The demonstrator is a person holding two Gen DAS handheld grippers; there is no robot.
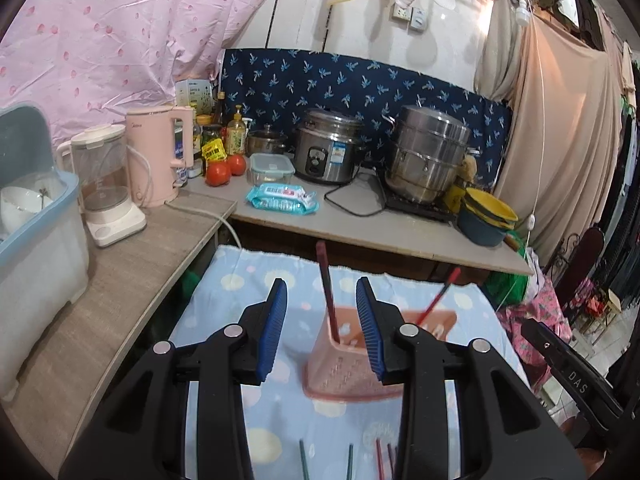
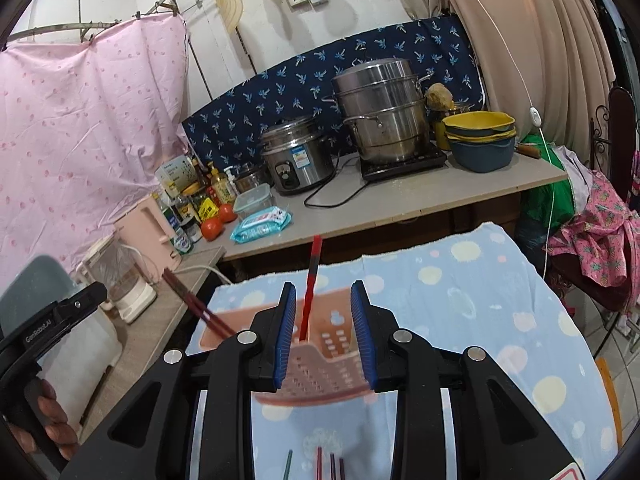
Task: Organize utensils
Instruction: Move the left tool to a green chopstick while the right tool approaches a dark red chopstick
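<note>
A pink perforated utensil holder (image 1: 352, 356) stands on the blue dotted cloth (image 1: 256, 276). In the left wrist view a dark red chopstick (image 1: 328, 288) stands in its left part and a red one (image 1: 438, 296) leans out at the right. My left gripper (image 1: 322, 320) is open and empty just above the holder. In the right wrist view the holder (image 2: 320, 364) lies under my right gripper (image 2: 323, 330), which is open and empty, with a red chopstick (image 2: 311, 284) upright between the jaws and a dark red pair (image 2: 192, 304) leaning left. Several loose chopsticks (image 1: 380, 460) lie on the cloth near me, also seen in the right wrist view (image 2: 320, 462).
A grey counter (image 1: 360, 224) behind holds a rice cooker (image 1: 328, 148), steamer pot (image 1: 428, 156), tomatoes (image 1: 224, 170), wipes pack (image 1: 282, 198) and stacked bowls (image 1: 486, 216). At left stand a pink kettle (image 1: 156, 156), a blender (image 1: 106, 184) and a blue bin (image 1: 36, 232).
</note>
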